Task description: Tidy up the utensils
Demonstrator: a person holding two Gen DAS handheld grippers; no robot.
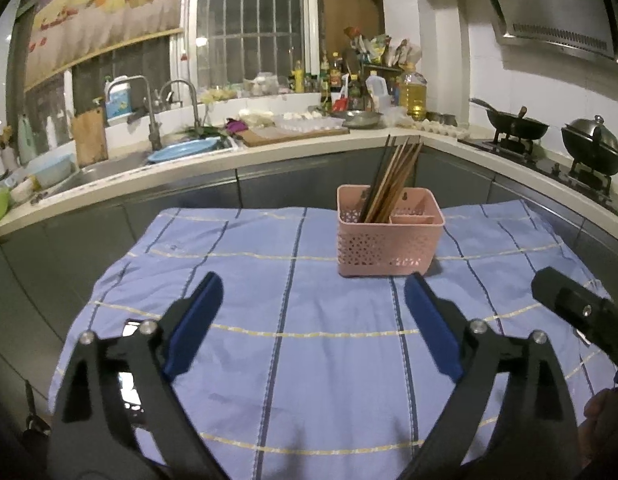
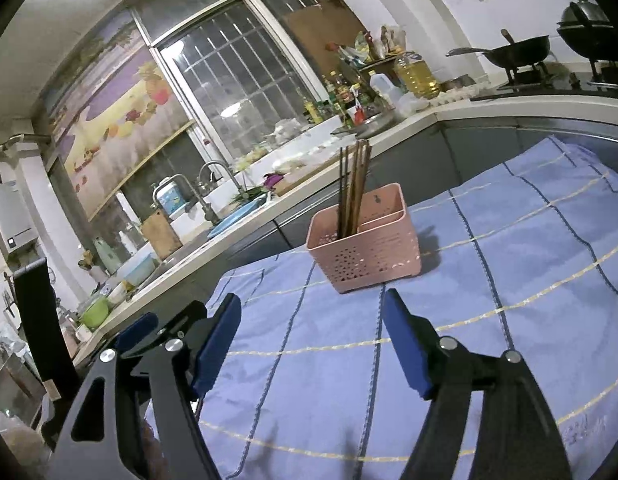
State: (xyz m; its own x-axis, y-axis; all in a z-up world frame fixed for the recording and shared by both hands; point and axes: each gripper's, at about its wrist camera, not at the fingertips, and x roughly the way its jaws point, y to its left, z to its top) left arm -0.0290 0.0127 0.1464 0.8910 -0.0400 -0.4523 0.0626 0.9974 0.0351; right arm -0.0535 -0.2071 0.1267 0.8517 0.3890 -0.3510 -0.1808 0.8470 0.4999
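A pink perforated utensil basket [image 1: 389, 246] stands upright on a blue striped cloth [image 1: 269, 340], with several chopsticks [image 1: 395, 180] leaning in its left compartment. Its right compartment looks empty. My left gripper [image 1: 313, 292] is open and empty, hovering over the cloth just in front of the basket. In the right wrist view the basket [image 2: 367, 258] with the chopsticks [image 2: 355, 188] is ahead, and my right gripper [image 2: 311, 312] is open and empty, short of it. Part of the right gripper shows at the right edge of the left wrist view [image 1: 577, 308].
A kitchen counter [image 1: 213, 156] curves behind the table, with a sink and faucets [image 1: 177, 112], a cutting board, bottles and an oil jug [image 1: 415, 92]. A stove with two black woks [image 1: 517, 124] is at the right.
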